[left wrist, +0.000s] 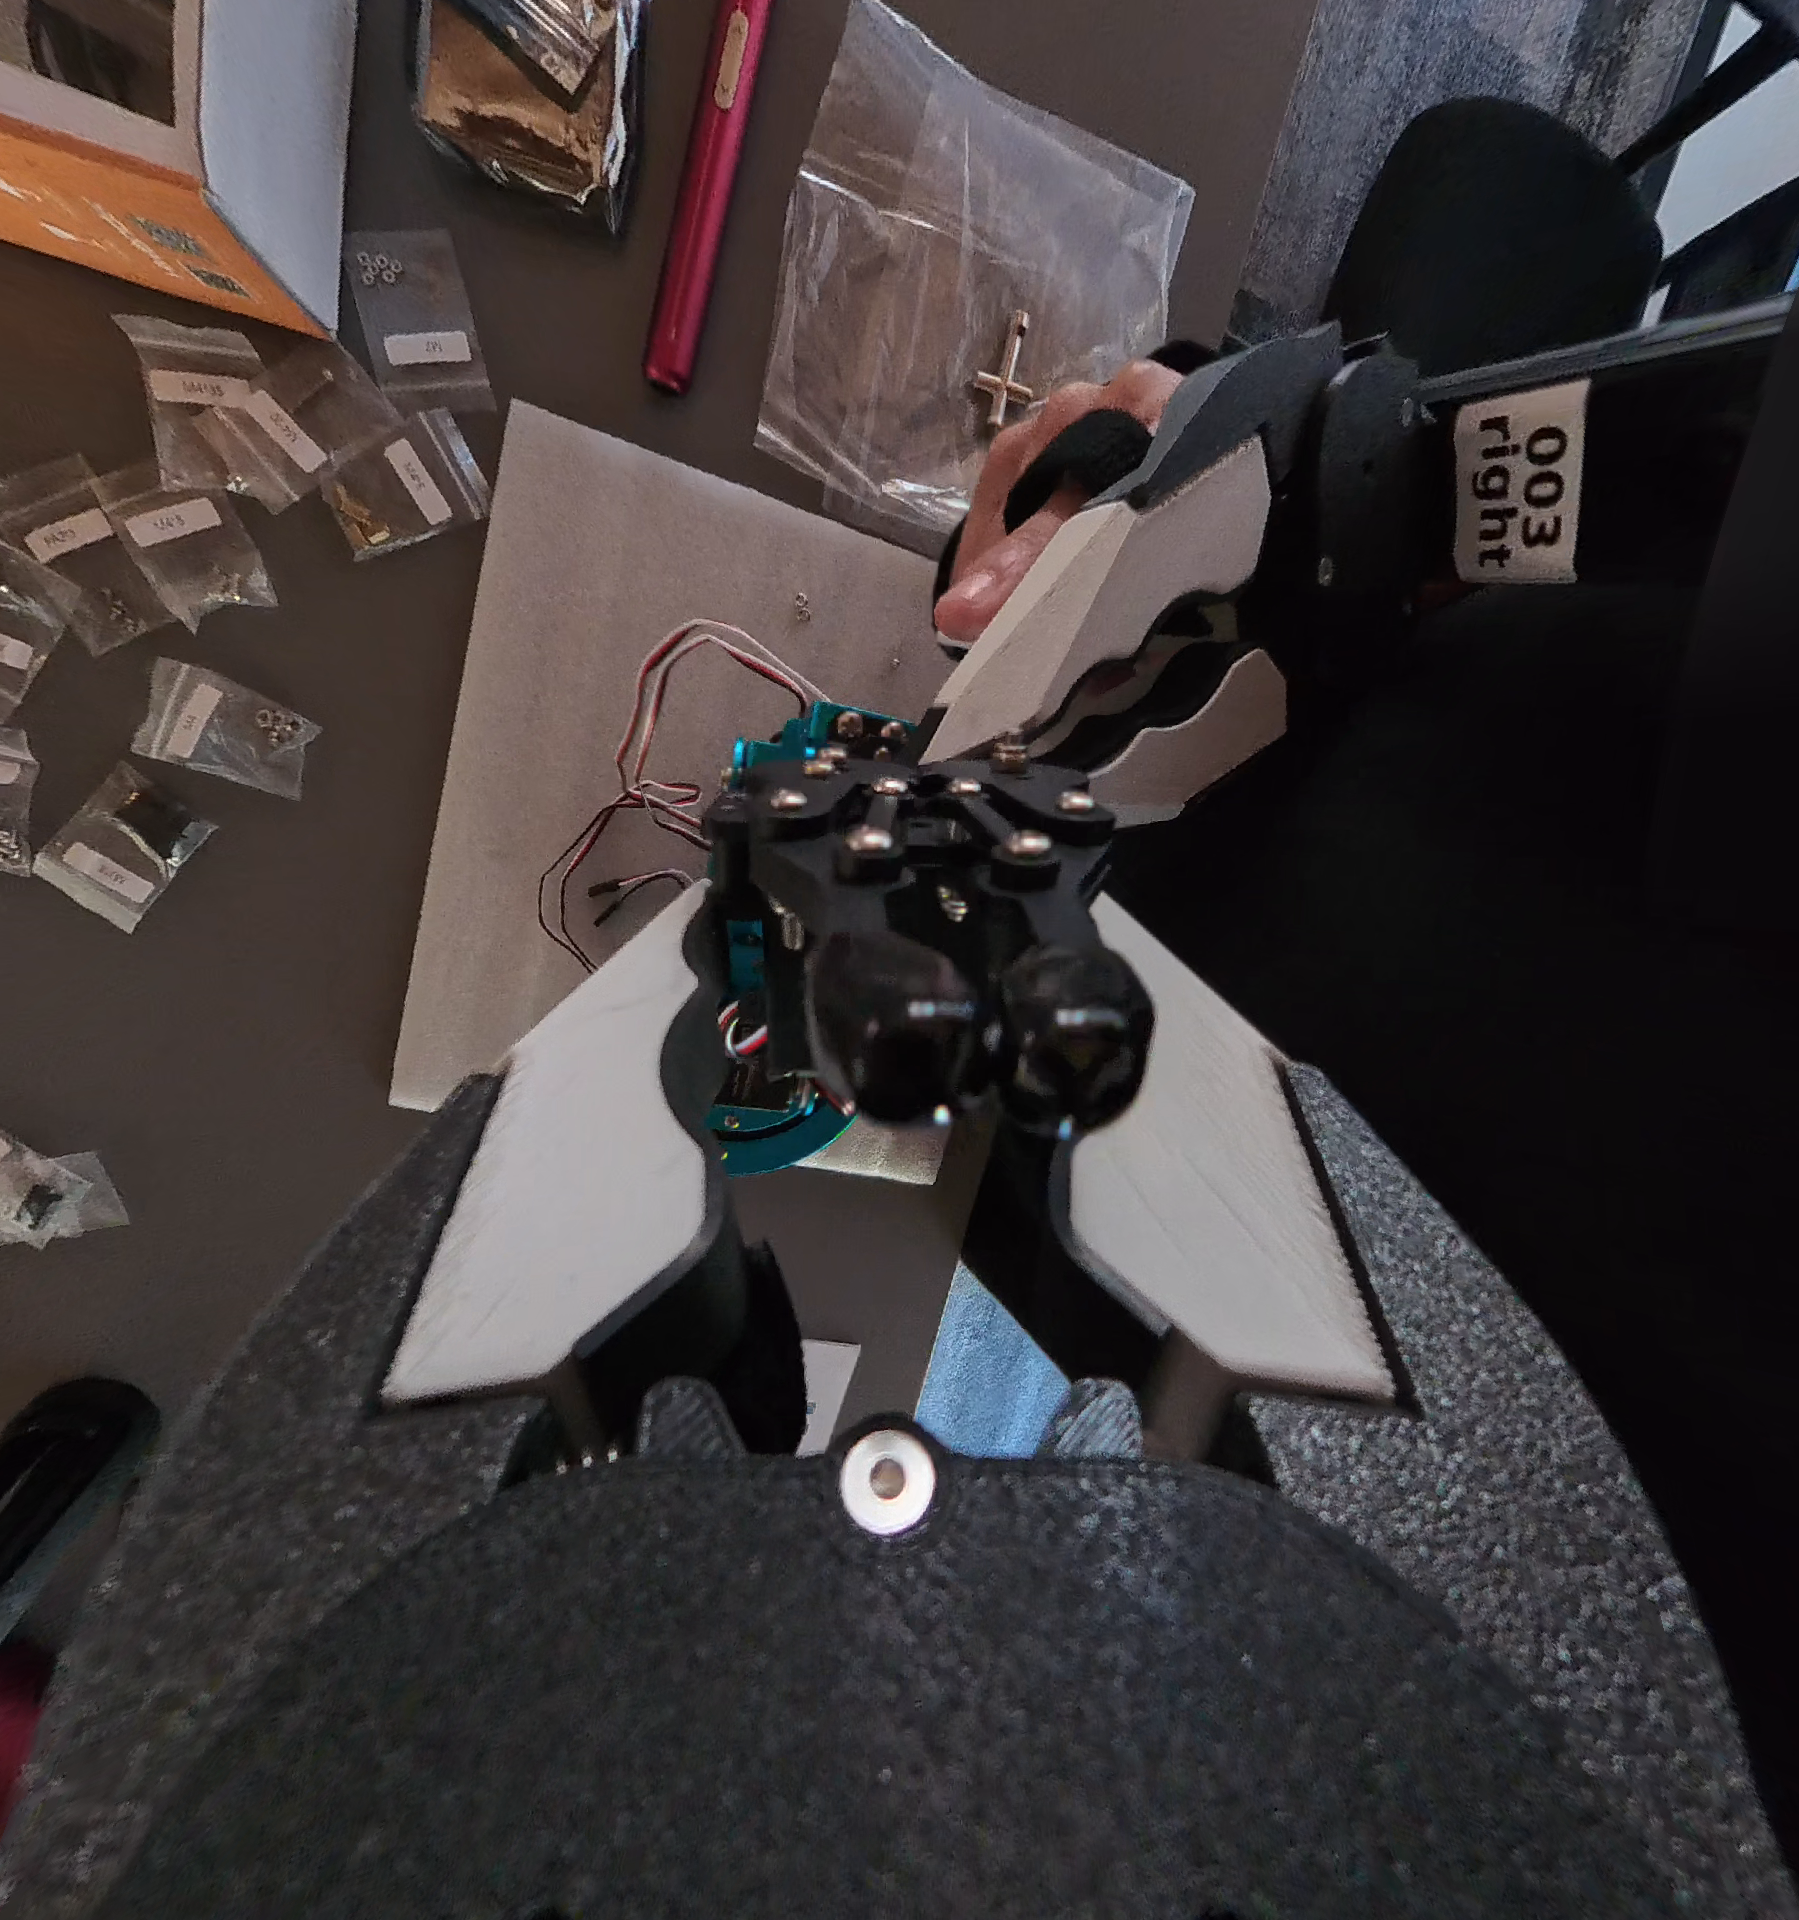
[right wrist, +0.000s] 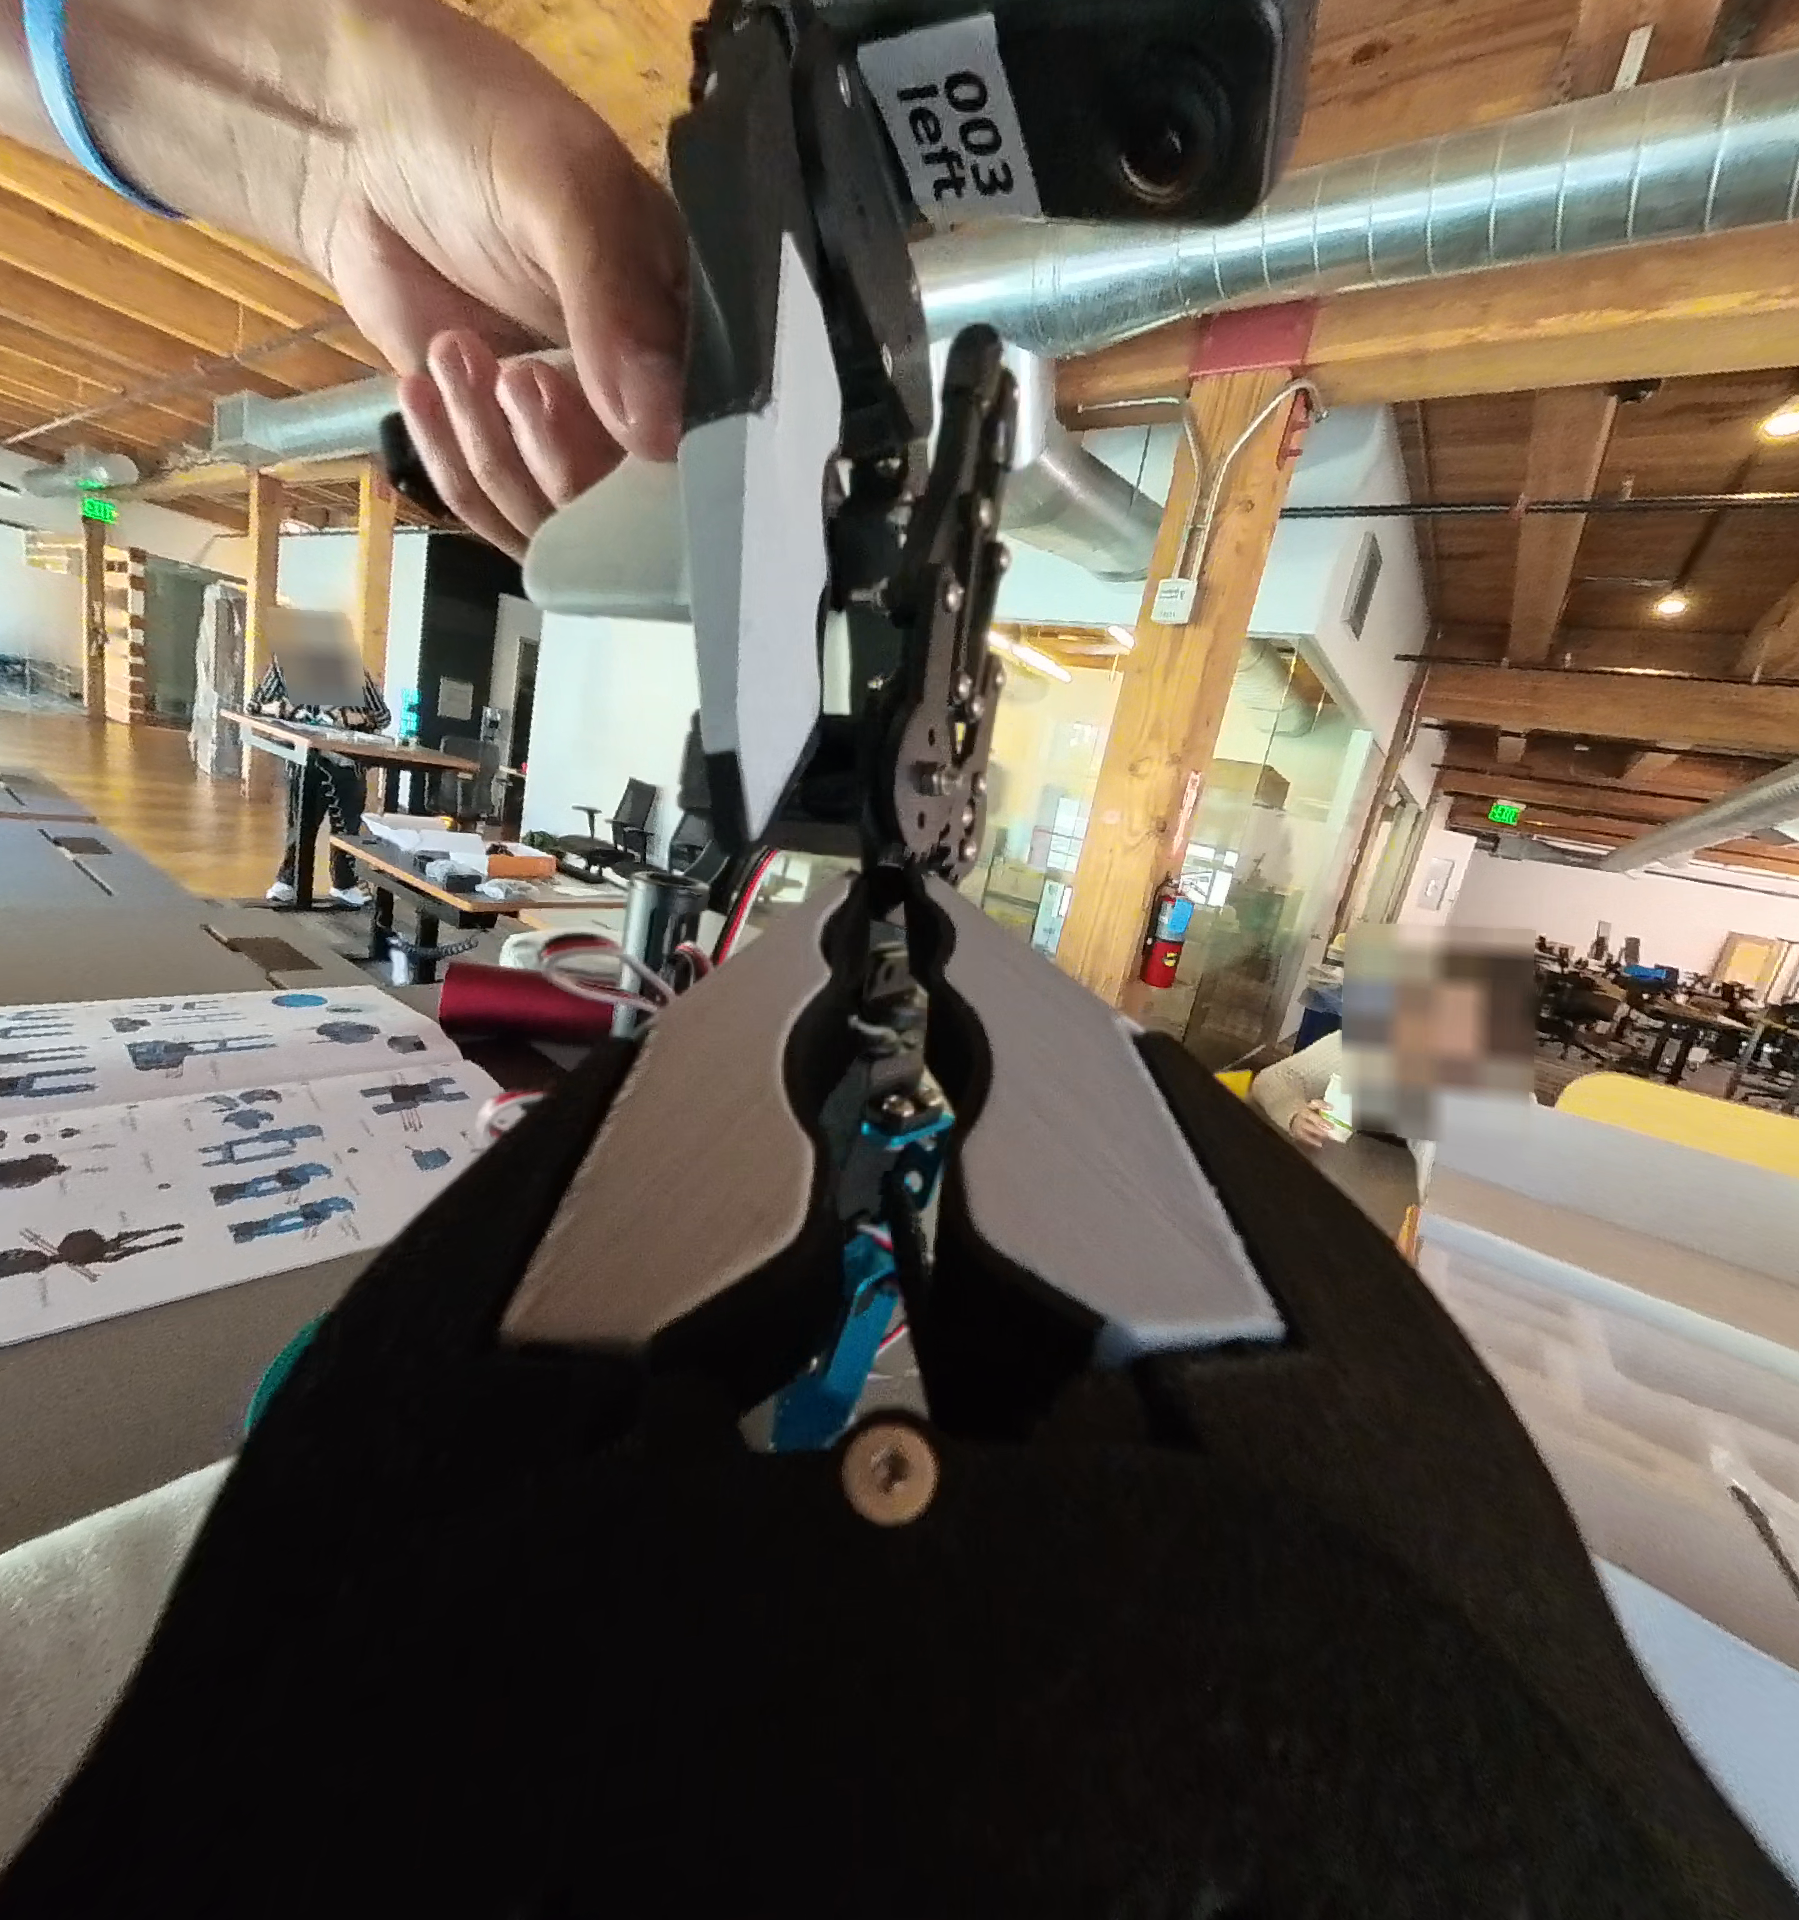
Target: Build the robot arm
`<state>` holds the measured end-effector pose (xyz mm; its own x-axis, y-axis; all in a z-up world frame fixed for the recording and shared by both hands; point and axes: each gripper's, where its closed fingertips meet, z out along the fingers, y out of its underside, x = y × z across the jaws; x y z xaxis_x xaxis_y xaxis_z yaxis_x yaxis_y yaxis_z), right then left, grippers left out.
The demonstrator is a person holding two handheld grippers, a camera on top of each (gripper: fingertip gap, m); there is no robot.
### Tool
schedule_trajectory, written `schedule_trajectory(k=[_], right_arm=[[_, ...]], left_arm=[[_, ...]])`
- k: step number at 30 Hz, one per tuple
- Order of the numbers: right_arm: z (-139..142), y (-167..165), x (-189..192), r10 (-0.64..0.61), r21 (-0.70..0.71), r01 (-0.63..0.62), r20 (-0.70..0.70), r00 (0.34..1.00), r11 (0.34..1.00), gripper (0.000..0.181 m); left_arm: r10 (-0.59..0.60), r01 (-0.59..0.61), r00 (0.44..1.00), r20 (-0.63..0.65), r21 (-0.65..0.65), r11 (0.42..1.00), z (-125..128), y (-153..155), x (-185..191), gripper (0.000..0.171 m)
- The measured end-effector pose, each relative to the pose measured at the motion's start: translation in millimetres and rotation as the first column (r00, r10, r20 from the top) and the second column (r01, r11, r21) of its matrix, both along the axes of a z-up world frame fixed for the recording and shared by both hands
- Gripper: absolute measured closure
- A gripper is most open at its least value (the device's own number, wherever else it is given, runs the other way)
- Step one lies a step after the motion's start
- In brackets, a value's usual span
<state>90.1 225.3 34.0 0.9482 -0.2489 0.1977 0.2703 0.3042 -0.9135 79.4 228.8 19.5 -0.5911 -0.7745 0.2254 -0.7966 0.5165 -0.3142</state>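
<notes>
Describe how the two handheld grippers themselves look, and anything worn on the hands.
Both grippers have speckled black printed bodies with flat white, wavy-edged jaws. The left gripper has a silver eyelet at its centre; the right gripper has a brass-coloured screw. Each carries a white label. The right hand wears a black finger strap.

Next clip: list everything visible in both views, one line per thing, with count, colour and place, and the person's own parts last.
Claw assembly: one, black and teal, held between both grippers.
Wires: several, red, white, black, trailing from assembly.
Foam sheet: one, white, on table.
Small bags: many, clear, left of sheet.
Tube: one, magenta, far side.
Large bag: one, clear, beside tube.
Cross wrench: one, metal, on large bag.
Box: one, orange and white, corner.
Booklet: one, white, open.
Left hand-held gripper: shut on assembly.
Right hand-held gripper: shut on assembly.
</notes>
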Motion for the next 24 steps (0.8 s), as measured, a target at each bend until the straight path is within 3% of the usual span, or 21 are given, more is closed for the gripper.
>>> schedule_trajectory(k=[24], right_arm=[[-4.0, 0.7, -0.7, 0.039, -0.002, -0.040, -0.105, 0.994, 0.999, 0.175]], left_arm=[[-0.058, 0.060, 0.998, -0.029, 0.074, 0.995, -1.9, 0.2, 1.4, 0.109]])
